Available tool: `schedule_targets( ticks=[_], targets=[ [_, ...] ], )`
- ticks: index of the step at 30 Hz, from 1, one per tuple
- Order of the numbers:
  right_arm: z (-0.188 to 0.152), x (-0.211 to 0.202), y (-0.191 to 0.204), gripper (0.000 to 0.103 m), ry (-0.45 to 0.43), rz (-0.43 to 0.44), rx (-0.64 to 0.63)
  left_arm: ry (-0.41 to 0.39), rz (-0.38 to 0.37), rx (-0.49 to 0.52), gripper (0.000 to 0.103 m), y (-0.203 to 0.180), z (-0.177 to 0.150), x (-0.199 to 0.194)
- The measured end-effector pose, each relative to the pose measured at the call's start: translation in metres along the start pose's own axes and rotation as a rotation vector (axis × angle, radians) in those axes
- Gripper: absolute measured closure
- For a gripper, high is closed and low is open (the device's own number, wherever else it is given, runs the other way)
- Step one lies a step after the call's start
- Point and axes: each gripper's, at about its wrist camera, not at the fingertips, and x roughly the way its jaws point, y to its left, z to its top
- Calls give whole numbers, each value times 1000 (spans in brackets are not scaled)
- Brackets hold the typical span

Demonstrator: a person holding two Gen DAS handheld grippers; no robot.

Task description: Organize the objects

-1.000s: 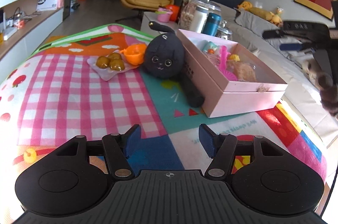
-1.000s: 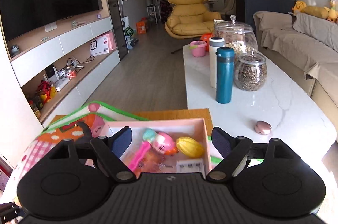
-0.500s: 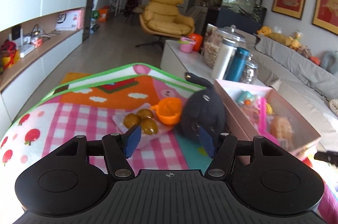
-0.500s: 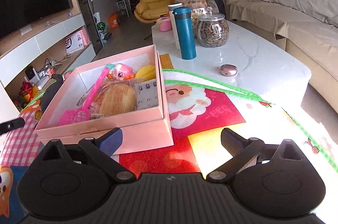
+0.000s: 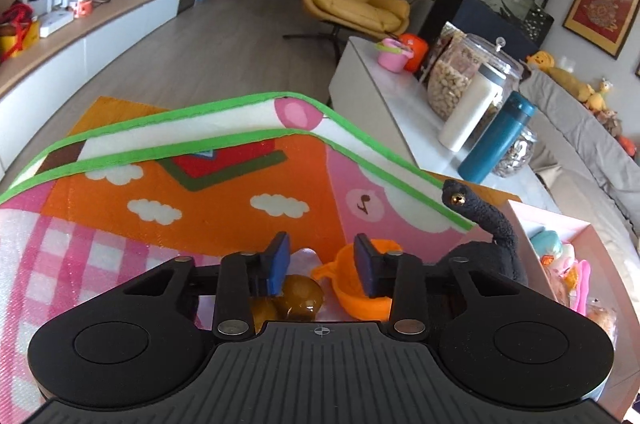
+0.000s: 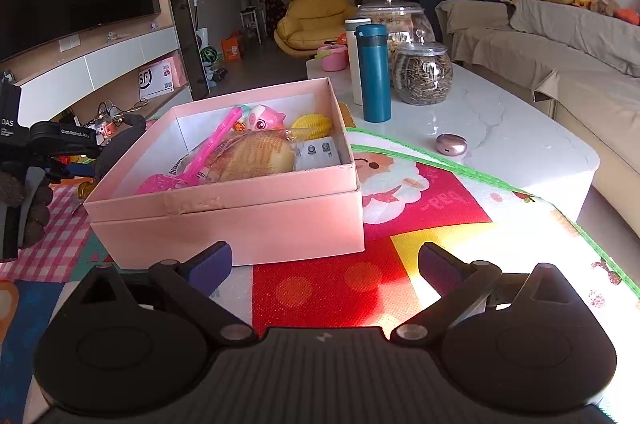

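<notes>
My left gripper (image 5: 320, 266) is open and hangs low over a small packet of brown round sweets (image 5: 302, 298) and an orange toy cup (image 5: 360, 288) on the play mat (image 5: 224, 199). A black plush cat (image 5: 490, 252) lies just right of the cup, against the pink box (image 5: 588, 236). In the right wrist view the open pink box (image 6: 240, 212) holds a pink toy shovel (image 6: 208, 151), a bread packet (image 6: 256, 155), a pink pig toy (image 6: 262, 117) and a yellow toy (image 6: 312, 125). My right gripper (image 6: 325, 264) is open and empty in front of the box.
A white marble coffee table (image 6: 520, 127) behind the mat carries a teal flask (image 6: 374, 71), a white bottle (image 6: 354, 63), glass jars (image 6: 422, 71) and a small pink case (image 6: 451, 144). A sofa (image 6: 560, 43) stands to the right, a TV unit (image 6: 100, 63) to the left.
My left gripper has moved forward and down, from well back on the mat to right over the sweets and orange cup. My right gripper has drawn back from above the box to low before it.
</notes>
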Motion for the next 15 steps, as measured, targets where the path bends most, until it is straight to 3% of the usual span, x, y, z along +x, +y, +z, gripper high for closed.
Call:
schedule_targets(
  ticks=[2, 7, 11, 15],
  targets=[
    [1, 2, -3, 3, 6, -1, 18, -6, -52, 15, 79, -3, -7, -7],
    [-1, 2, -3, 3, 12, -10, 28, 0, -56, 67, 79, -8, -21, -30],
    [-1, 2, -2, 3, 13, -20, 23, 59, -96, 76, 81, 1, -35, -51],
    [-2, 2, -2, 2, 16, -23, 24, 137, -141, 198, 83, -6, -68, -81]
  ],
)
